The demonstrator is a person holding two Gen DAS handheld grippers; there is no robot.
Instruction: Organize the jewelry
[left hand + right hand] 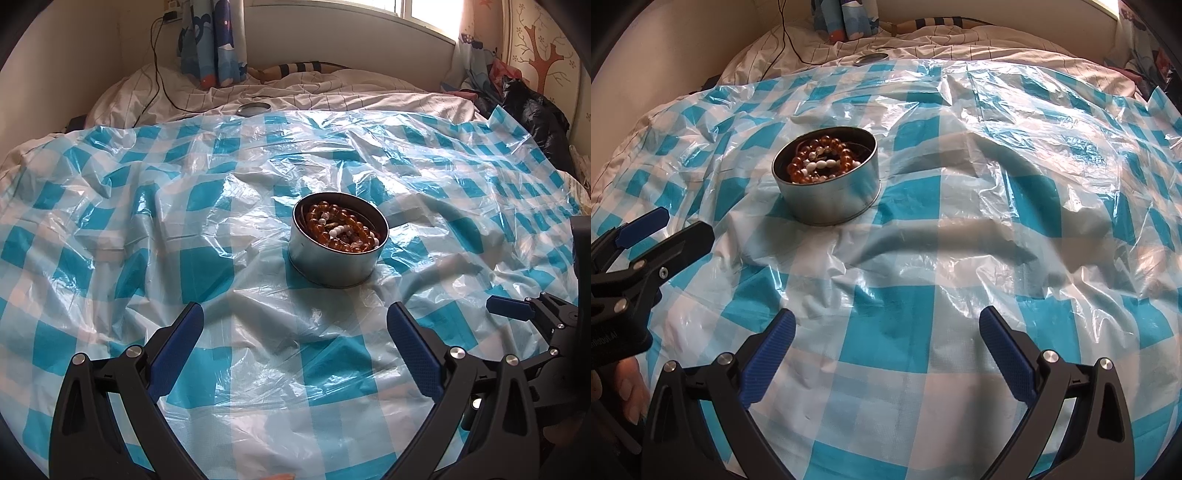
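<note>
Fingers (413, 354) of both grippers spread, empty; bead-filled tin (338, 240) ahead, slightly nearer left gripper (295, 321)

A round silver metal tin (332, 254) holding amber and white bead bracelets (341, 227) sits on the blue-checked plastic sheet (147, 221) covering the bed, its round metal lid (253, 109) lying well behind.

Shiny metal tin (332, 258), glossy crinkled plastic sheet (184, 258)

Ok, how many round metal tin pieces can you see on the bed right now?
2. The open tin holding beaded jewelry sits mid-sheet on the checkered plastic sheet; a lid lies at the sheet's far edge on the striped bedding. Wrinkles could hide more.
</note>
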